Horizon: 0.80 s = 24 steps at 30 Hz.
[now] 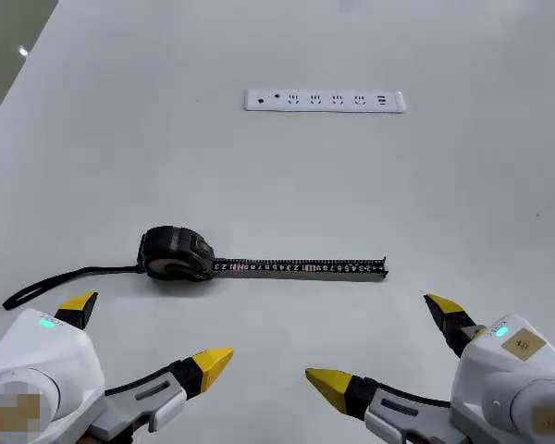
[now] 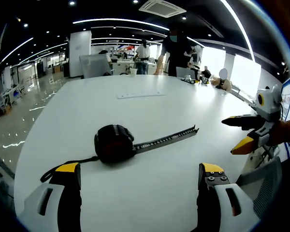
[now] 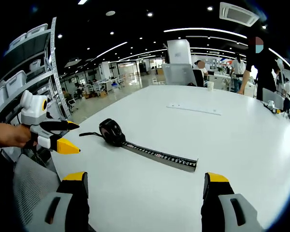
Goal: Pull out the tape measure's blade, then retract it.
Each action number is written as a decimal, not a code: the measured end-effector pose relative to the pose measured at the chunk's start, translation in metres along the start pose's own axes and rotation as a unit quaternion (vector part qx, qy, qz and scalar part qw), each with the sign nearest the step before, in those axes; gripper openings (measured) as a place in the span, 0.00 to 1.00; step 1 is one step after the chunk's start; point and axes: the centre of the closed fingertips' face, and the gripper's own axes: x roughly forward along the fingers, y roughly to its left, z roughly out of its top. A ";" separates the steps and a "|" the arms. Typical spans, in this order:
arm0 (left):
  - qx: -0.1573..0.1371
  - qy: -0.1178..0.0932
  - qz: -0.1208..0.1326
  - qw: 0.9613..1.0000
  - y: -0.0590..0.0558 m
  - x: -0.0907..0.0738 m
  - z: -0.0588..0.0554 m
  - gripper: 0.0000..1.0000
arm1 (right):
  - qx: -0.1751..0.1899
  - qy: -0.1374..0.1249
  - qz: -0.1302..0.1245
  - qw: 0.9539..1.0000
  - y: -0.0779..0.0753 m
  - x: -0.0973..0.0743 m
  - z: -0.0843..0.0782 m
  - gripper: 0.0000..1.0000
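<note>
So, black round tape measure (image 1: 174,253) mid white table (image 1: 120,139), dark blade (image 1: 301,268) out | left gripper (image 1: 150,328), right gripper (image 1: 381,340) gaping, empty | white power strip (image 1: 325,101) well beyond

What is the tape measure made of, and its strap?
The case looks like black plastic or rubber: dull and ridged. The blade looks like thin metal, dark-coated with printed marks; it lies straight on the table. The strap seems to be soft cord or fabric, since it curves loosely.
</note>
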 end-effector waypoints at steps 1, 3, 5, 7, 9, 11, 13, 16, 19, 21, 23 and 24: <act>0.000 0.000 0.000 1.000 0.000 0.000 0.000 0.99 | 0.000 0.001 0.000 1.000 0.000 0.000 0.000 0.99; -0.001 0.001 -0.001 1.000 0.000 0.001 0.000 0.99 | 0.001 0.000 0.000 1.000 0.000 0.000 0.000 0.99; -0.002 0.003 0.001 1.000 0.000 0.001 0.000 0.99 | 0.001 0.001 -0.001 1.000 0.000 -0.001 0.000 0.99; -0.003 0.003 0.003 1.000 0.001 0.001 0.000 0.99 | 0.001 0.003 -0.001 1.000 0.000 -0.001 -0.001 0.99; -0.006 0.004 0.002 1.000 0.000 0.002 0.000 0.99 | 0.001 0.003 -0.001 1.000 0.000 -0.001 -0.001 0.99; -0.006 0.005 0.001 1.000 -0.001 0.002 0.000 0.99 | 0.001 0.005 -0.001 1.000 -0.001 -0.001 -0.001 0.99; -0.006 0.005 0.003 1.000 -0.001 0.003 0.000 0.99 | 0.001 0.006 -0.001 1.000 -0.002 0.000 -0.002 0.99; -0.007 0.005 0.005 1.000 -0.001 0.004 0.000 0.99 | -0.001 0.008 -0.001 1.000 -0.002 0.000 -0.002 0.99; -0.007 0.008 0.011 1.000 0.000 0.006 0.000 0.99 | -0.002 0.009 0.000 1.000 -0.003 0.001 -0.003 0.98; -0.006 0.009 0.013 1.000 0.001 0.008 0.000 0.99 | -0.001 0.010 0.002 1.000 -0.003 0.002 -0.004 0.98; -0.008 0.009 0.018 1.000 0.003 0.009 0.000 0.99 | -0.004 0.012 0.004 1.000 -0.003 0.003 -0.005 0.98; -0.009 0.009 0.019 1.000 0.003 0.010 0.000 0.99 | -0.004 0.012 0.004 1.000 -0.003 0.004 -0.005 0.98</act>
